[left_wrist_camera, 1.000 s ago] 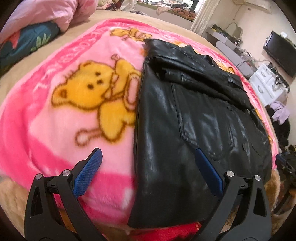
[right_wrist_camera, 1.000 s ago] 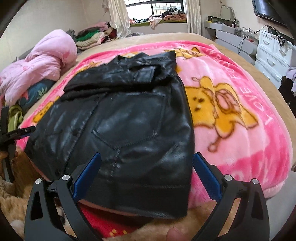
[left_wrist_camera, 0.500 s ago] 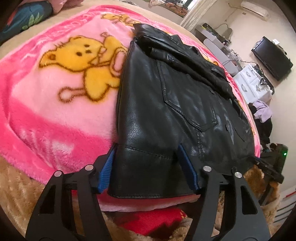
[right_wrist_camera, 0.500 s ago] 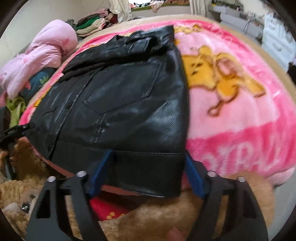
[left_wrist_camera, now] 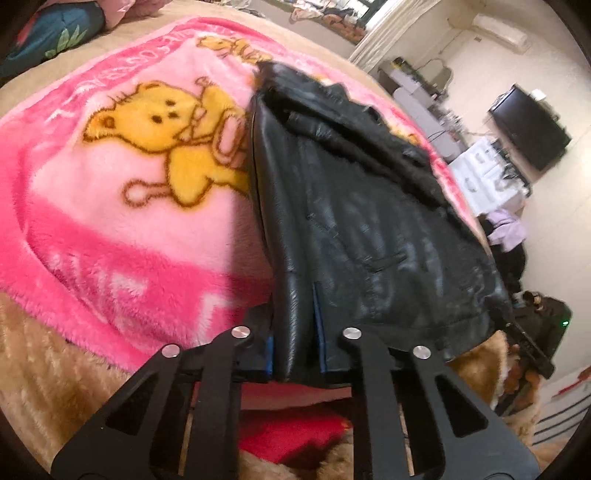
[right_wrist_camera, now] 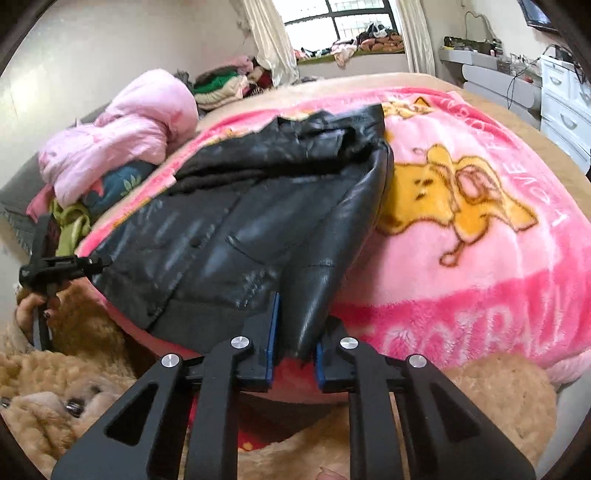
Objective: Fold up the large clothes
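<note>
Lying lengthwise on the pink fleece bear-print blanket, the black leather jacket pointed its collar away. The left gripper and right gripper each clenched a near hem corner.

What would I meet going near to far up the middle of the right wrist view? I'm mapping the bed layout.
Right claw shut on the hem → black leather jacket → pink bear blanket → tan bedcover → window.
</note>
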The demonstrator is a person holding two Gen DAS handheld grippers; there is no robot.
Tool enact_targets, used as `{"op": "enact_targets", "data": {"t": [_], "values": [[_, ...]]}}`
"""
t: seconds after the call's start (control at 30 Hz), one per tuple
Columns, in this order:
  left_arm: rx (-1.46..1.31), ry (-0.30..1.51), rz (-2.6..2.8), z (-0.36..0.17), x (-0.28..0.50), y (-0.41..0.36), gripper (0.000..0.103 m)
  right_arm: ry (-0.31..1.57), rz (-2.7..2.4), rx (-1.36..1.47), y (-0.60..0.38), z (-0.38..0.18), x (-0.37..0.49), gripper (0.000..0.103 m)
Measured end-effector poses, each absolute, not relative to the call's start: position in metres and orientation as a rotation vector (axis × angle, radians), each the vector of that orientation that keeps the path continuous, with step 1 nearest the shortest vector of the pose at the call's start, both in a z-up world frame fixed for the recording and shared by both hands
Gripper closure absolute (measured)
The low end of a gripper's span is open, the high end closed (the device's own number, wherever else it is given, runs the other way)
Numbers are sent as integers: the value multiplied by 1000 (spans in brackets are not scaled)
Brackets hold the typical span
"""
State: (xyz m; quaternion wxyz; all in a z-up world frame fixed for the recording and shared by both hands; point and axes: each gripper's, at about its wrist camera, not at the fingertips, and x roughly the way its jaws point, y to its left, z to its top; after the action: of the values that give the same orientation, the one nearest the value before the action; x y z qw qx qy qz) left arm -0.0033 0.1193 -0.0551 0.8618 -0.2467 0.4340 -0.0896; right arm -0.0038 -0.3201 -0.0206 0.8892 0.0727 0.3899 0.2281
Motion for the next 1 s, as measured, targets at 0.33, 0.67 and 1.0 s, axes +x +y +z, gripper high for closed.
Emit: {"op": "enact_targets", "data": {"t": [0.33,0.67,1.0], "values": [[-587,737,-262,5,16,133,97,635,541,363,-345,39,22,90],[-617,613,-258,54,72,138,96,502,472,443,-344,82,91,91],[-606,604,-213,79,149,134,95,521,443,505,-348,91,185,91]]}}
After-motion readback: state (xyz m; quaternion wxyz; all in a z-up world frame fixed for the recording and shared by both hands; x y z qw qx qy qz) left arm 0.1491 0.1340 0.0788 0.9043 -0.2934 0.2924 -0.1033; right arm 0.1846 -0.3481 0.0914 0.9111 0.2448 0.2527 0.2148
